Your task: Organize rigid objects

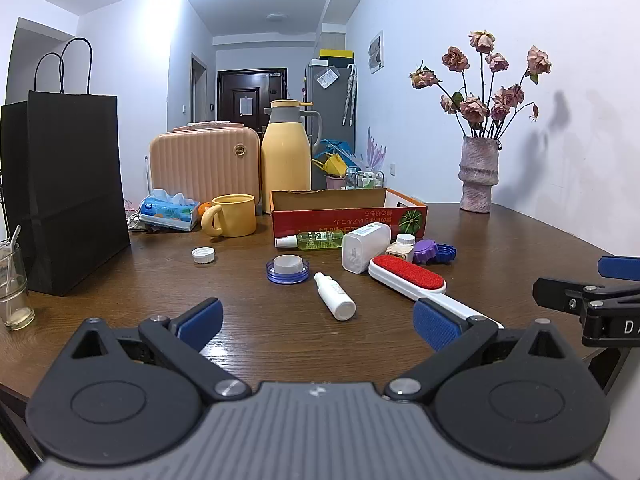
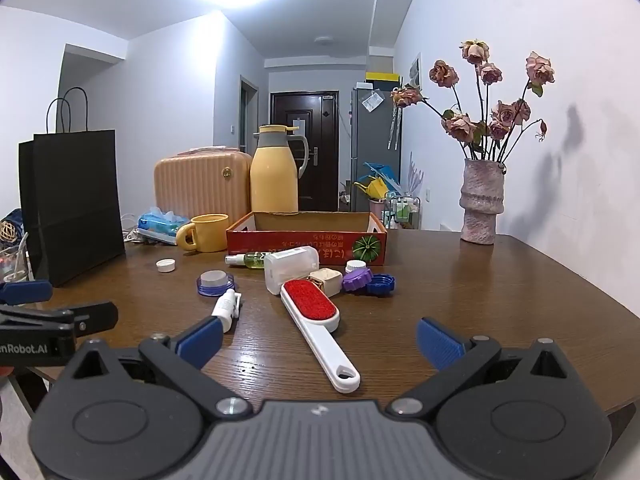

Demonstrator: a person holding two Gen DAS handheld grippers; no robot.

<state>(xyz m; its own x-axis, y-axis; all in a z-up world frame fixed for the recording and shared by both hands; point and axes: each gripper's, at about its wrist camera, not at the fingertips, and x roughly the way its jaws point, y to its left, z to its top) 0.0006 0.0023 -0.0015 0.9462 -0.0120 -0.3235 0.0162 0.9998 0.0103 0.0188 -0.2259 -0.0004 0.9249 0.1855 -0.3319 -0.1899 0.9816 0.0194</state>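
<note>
A red cardboard box (image 1: 344, 216) (image 2: 280, 240) stands open on the brown table. In front of it lie a green spray bottle (image 1: 316, 240) (image 2: 250, 259), a white rectangular container (image 1: 364, 246) (image 2: 290, 268), a small cream jar (image 1: 402, 246) (image 2: 326, 280), purple (image 1: 426, 251) (image 2: 356, 280) and blue (image 1: 446, 254) (image 2: 380, 284) caps, a red-padded lint brush (image 1: 408, 276) (image 2: 316, 324), a white bottle (image 1: 336, 296) (image 2: 228, 308), a blue-rimmed lid (image 1: 288, 268) (image 2: 215, 283) and a white cap (image 1: 204, 255) (image 2: 166, 265). My left gripper (image 1: 318, 322) and right gripper (image 2: 320, 338) hover open at the near edge, holding nothing.
A black paper bag (image 1: 68, 192) (image 2: 76, 200) stands at the left, with a glass (image 1: 14, 284) near it. Behind are a yellow mug (image 1: 232, 216) (image 2: 208, 232), tissue pack (image 1: 168, 210), peach case (image 1: 204, 160), yellow thermos (image 1: 286, 160) (image 2: 276, 172), and a flower vase (image 1: 478, 174) (image 2: 482, 200) at the right.
</note>
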